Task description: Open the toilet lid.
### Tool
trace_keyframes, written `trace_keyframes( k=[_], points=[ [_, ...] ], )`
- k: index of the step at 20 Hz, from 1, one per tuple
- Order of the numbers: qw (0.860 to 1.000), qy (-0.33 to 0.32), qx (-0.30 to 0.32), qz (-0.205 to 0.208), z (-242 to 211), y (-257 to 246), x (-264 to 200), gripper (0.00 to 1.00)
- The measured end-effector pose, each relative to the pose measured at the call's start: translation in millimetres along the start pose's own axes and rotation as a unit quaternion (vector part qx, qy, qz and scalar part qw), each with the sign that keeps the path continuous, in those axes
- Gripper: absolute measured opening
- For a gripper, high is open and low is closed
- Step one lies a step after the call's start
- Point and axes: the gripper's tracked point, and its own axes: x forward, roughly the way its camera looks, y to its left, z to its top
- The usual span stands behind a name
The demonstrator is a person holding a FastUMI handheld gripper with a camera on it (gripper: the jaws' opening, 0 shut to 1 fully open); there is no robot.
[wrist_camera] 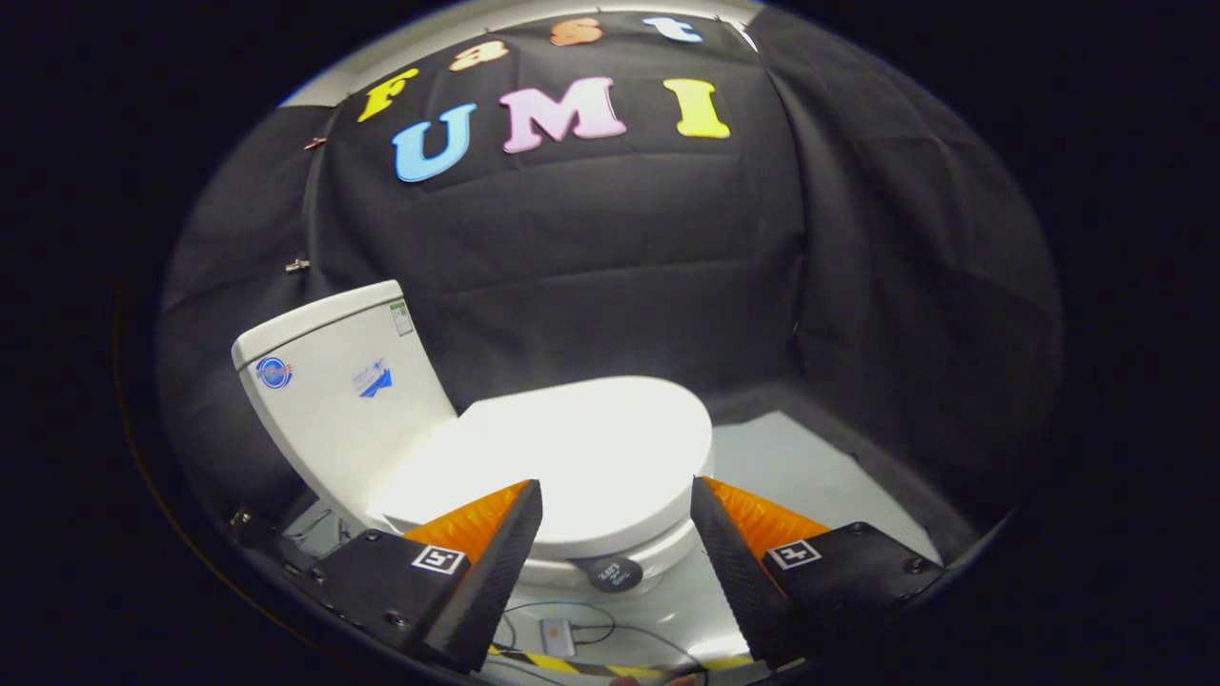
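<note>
Just ahead of the fingers, toilet lid is down flat on the bowl, front edge sitting in the gap between the fingertips. Tongs spread wide, holding nothing, neither finger touching the lid. Round dark tag on the bowl front under the lid rim. Tank behind the lid, tilted in view, stickers on its face. Below the bowl: pale floor, small grey box with cables, striped tape.
</note>
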Motion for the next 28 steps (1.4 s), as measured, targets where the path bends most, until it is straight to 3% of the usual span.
trace_keyframes(
  k=[4, 9, 13, 16, 17, 18, 19, 21, 23, 28],
  points=[
    [0.989, 0.088, 0.120, 0.024, -49.2, -16.6, 21.2, 0.99],
    [0.951, 0.159, 0.260, 0.053, -84.1, -24.6, 35.7, 0.99],
    [0.925, 0.175, 0.330, 0.067, -93.7, -29.2, 50.0, 0.96],
    [0.904, 0.186, 0.372, 0.095, -91.7, -19.6, 53.1, 0.73],
    [0.901, 0.193, 0.375, 0.099, -94.1, -18.2, 54.3, 0.60],
    [0.901, 0.200, 0.370, 0.109, -98.3, -16.7, 56.8, 0.46],
    [0.896, 0.215, 0.372, 0.112, -102.3, -16.8, 52.5, 0.43],
    [0.897, 0.207, 0.377, 0.104, -92.8, -21.9, 59.4, 0.18],
    [0.908, 0.205, 0.352, 0.095, -95.2, -20.0, 58.6, 0.18],
    [0.923, 0.208, 0.321, 0.046, -71.0, -9.8, 49.0, 0.18]
  ],
)
